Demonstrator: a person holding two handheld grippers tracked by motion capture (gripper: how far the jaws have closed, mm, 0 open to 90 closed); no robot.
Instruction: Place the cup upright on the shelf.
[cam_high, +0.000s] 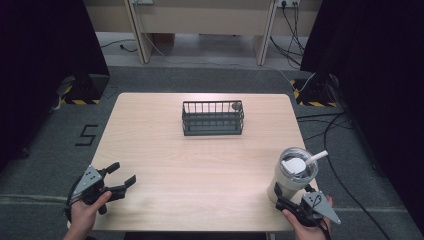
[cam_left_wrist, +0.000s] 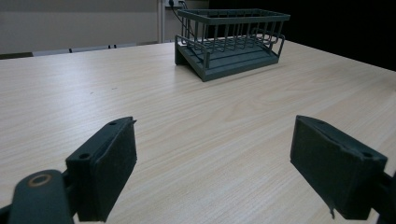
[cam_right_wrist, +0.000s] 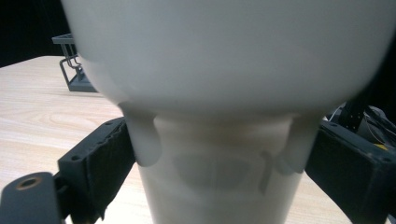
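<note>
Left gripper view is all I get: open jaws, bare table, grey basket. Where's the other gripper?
Observer: The right gripper is at the near right corner of the table, jaws flanking a white tumbler.
Operator: Clamped?
Observer: Cannot tell; the pads sit close against its narrow base.
Operator: Lid on?
Observer: Yes, a clear lid, with a white straw leaning toward the table's right edge.

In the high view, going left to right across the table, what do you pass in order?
Left tool, open over the near left edge → dark wire basket at the far middle of the table → white tumbler with straw near the right edge, with the right tool at its base.
</note>
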